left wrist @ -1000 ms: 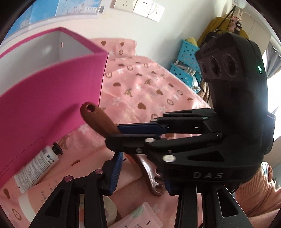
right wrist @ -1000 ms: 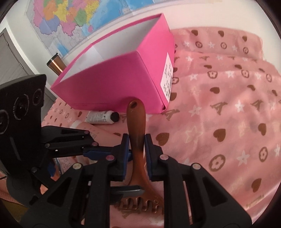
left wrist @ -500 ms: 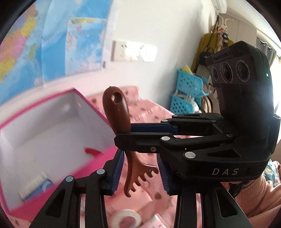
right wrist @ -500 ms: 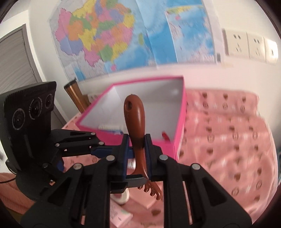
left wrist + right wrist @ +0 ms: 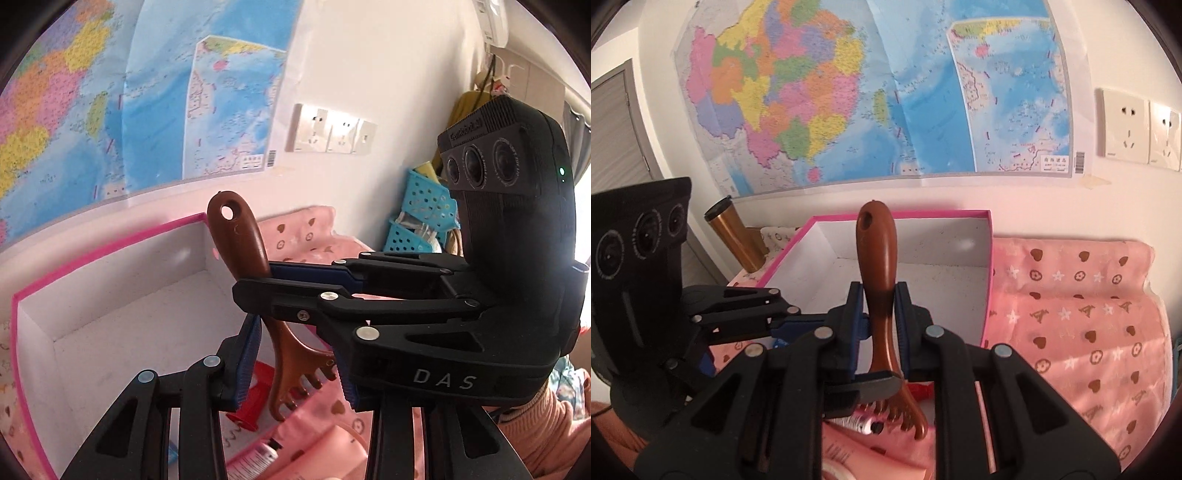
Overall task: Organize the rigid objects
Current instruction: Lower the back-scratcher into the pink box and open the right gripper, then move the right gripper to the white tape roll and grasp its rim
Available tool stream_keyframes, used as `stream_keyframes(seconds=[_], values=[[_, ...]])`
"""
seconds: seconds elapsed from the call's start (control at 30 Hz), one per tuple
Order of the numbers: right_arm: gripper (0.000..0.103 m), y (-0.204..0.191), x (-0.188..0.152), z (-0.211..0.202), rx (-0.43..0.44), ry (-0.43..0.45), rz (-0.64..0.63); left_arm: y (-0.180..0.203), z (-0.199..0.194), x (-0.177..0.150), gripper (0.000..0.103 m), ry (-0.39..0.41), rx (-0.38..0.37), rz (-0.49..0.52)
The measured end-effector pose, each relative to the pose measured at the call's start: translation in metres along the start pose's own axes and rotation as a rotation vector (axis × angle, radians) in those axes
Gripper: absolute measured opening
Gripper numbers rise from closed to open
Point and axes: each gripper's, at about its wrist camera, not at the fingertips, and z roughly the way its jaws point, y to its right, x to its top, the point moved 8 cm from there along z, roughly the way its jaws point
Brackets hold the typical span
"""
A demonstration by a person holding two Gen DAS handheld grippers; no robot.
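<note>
A brown wooden comb (image 5: 878, 280) is held upright in the air by two black handheld grippers with blue pads. The right gripper (image 5: 878, 314) is clamped tight on the narrow waist of the comb's handle, its two blue pads (image 5: 854, 317) pressed against either side with almost no gap left. The left gripper (image 5: 295, 365) is closed only partway and sits lower, around the flared base of the comb above the teeth; one blue pad (image 5: 249, 354) lies against the comb's side, while contact on the other side cannot be made out, so a firm hold there cannot be confirmed. The left gripper crosses the right one roughly at a right angle. The comb is glossy reddish brown, darker at the waist, with a rounded handle tip pierced by a small hanging hole, and a fan of short thick teeth pointing downward. It is poised above the near edge of an open pink box (image 5: 989, 266) with a white interior, which rests on a bed covered by a pink cloth (image 5: 1078, 314) printed with brown hearts, flowers and stars. A red item (image 5: 255, 398) lies inside the box below the comb's teeth. A white tube with a black cap (image 5: 862, 424) lies on the bed in front of the box. A coloured map (image 5: 871, 92) and wall sockets (image 5: 1123, 127) are seen on the white wall behind.
</note>
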Motion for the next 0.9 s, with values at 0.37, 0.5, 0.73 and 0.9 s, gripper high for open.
stream_keyframes(seconds=[0.37, 0.5, 0.73, 0.9], values=[[0.018, 0.022, -0.014, 0.044, 0.015, -0.095, 0.071, -0.018, 0.036, -0.014, 0.038, -0.083, -0.037, -0.054], [0.016, 0.024, -0.018, 0.046, 0.012, -0.103, 0.066, -0.022, 0.041, -0.015, 0.038, -0.091, -0.041, -0.062], [0.016, 0.039, -0.017, 0.044, -0.046, -0.092, 0.079, -0.032, 0.045, -0.02, 0.038, -0.099, -0.006, -0.086], [0.017, 0.038, -0.02, 0.027, -0.06, -0.062, 0.063, -0.038, 0.032, -0.029, 0.04, -0.077, 0.045, -0.085]])
